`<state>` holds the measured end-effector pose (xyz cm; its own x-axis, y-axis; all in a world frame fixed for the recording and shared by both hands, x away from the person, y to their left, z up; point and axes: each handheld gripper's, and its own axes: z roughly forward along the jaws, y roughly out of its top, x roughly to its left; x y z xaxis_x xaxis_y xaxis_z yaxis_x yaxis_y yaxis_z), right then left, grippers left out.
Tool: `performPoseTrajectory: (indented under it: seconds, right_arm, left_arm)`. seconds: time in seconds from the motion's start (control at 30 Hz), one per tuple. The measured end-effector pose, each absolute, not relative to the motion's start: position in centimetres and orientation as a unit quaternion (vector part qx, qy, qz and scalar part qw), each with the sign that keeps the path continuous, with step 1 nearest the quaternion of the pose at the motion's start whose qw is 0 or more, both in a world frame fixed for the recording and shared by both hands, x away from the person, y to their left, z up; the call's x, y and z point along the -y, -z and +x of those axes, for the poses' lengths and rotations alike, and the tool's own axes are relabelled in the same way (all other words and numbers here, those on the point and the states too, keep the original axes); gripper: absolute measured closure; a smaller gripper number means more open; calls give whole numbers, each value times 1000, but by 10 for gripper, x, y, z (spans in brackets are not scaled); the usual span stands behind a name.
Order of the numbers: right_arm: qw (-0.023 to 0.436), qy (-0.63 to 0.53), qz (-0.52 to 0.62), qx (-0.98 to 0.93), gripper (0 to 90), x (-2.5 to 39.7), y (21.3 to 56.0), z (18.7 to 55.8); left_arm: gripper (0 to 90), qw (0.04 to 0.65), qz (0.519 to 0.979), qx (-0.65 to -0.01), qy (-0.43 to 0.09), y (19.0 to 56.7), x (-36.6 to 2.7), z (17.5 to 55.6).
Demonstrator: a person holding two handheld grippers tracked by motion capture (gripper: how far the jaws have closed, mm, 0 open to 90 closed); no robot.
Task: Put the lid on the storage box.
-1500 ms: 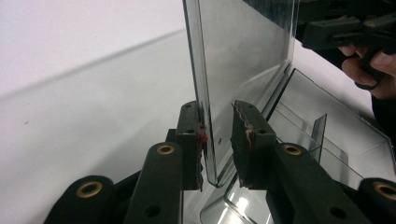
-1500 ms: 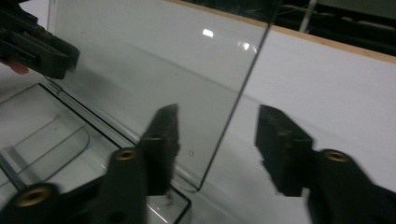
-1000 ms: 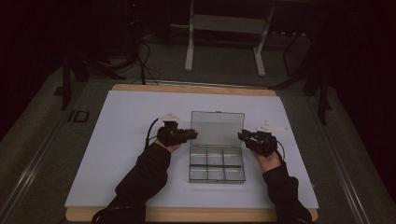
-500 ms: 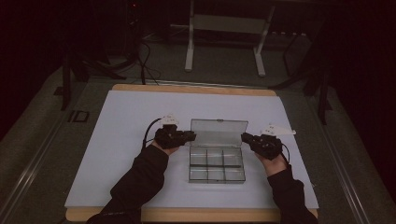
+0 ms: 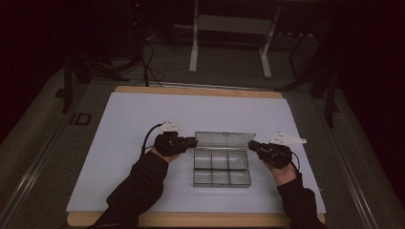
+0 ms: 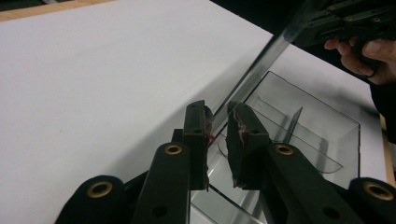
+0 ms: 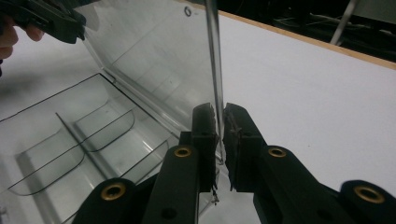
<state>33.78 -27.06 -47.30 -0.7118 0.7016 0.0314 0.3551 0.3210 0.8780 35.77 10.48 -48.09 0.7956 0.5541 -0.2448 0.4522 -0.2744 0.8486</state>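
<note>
White board (image 5: 143, 124) covered the wooden table, and near its front middle sat the clear plastic compartment box (image 5: 221, 169), its empties divided by low walls. The hinged lid (image 5: 224, 140) stood raised along the far edge, its long axis running left to right between the two hands, tilted rather than flat. The left gripper (image 5: 190, 141) straddled the lid's left end, jaws close around the edge though a sliver of gap showed on one side; the right gripper (image 5: 252, 144) pinched the right end firmly. Both were equally near. Nothing else stood on the board to obstruct swinging the lid either way.
</note>
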Motion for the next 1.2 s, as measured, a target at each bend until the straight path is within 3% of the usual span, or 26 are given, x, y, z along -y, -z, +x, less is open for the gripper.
performPoseTrajectory:
  seconds: [1.2]
  right_arm:
    - [144,-466,301,-820,825,284,496,308]
  left_arm:
    - [848,473,832,-285,-50,496,-106,318]
